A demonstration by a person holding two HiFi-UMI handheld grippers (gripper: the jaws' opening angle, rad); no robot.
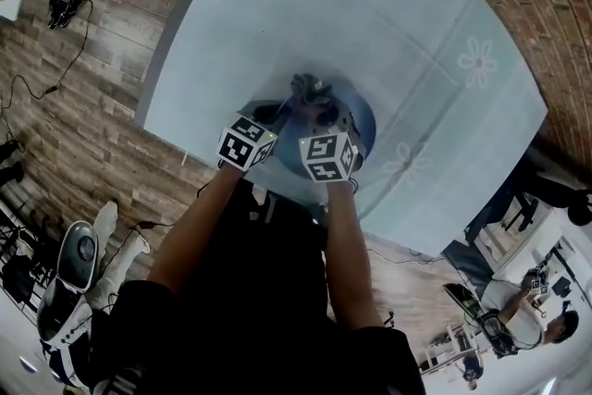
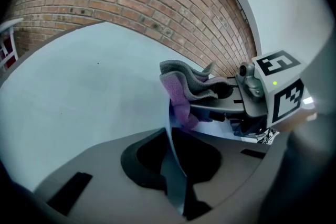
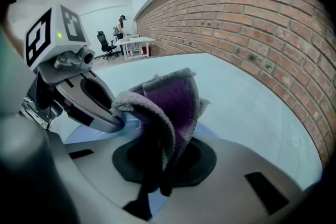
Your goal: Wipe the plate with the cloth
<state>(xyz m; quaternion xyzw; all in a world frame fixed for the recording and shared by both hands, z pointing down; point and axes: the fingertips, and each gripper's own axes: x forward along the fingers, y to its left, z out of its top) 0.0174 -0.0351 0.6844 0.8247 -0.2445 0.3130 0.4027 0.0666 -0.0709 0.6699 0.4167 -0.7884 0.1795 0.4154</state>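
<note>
Both clenched: left gripper [image 1: 276,114] pinches the plate [image 1: 363,120] by its rim, right gripper [image 1: 322,112] grasps the cloth [image 1: 310,91].
Head view: the plate is near the middle of the table [image 1: 277,5], with the cloth bunched at its 11 o'clock edge, the left gripper reaching in from 8 o'clock and the right from 6. Left gripper view: the thin rim runs edge-on between the shut jaws, and at 2 o'clock the right gripper holds the cloth against the plate's face. Right gripper view: the jaws bite a fold of the cloth, whose loose pile arches over them; the left gripper is at 9 o'clock on the rim. The plate looks stiff, smooth and probably slippery and breakable, so the rim is the place to hold it. The cloth looks light and limp, best gripped by a bunched fold.
</note>
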